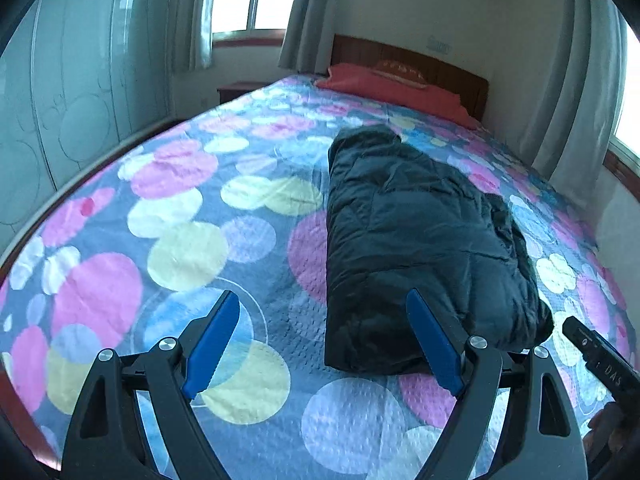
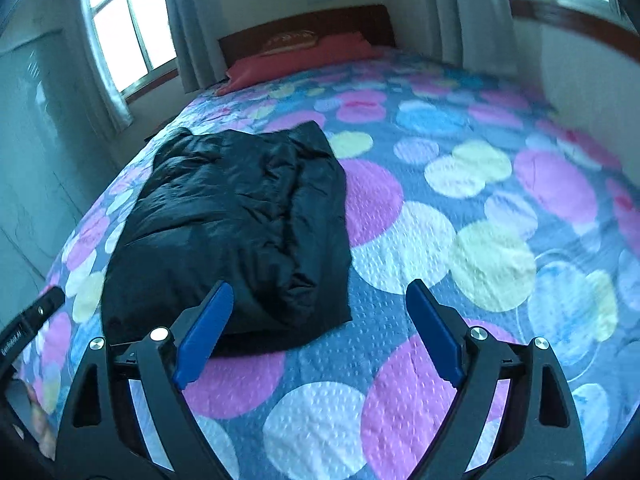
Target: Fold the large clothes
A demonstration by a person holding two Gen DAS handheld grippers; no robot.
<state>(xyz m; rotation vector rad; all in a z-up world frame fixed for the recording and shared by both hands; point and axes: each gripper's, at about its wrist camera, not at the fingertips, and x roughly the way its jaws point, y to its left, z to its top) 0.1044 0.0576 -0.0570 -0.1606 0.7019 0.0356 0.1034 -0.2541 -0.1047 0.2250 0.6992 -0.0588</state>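
Note:
A black puffy jacket (image 1: 424, 240) lies folded into a long bundle on the bed's circle-patterned bedspread (image 1: 192, 240). My left gripper (image 1: 322, 300) hovers open above the bedspread, just short of the bundle's near end, nothing between its blue pads (image 1: 212, 340). In the right wrist view the same jacket (image 2: 236, 224) lies ahead to the left. My right gripper (image 2: 320, 292) stands open over the bedspread (image 2: 460, 220), its left pad (image 2: 204, 332) in front of the jacket's near edge, holding nothing. The right gripper's tip (image 1: 600, 360) shows at the left view's right edge.
A red pillow (image 1: 392, 88) and a wooden headboard (image 1: 412, 64) are at the bed's far end. Curtained windows (image 2: 124, 28) and a pale wardrobe (image 1: 80, 92) flank the bed. A wall runs along the bed's right side (image 2: 580, 64).

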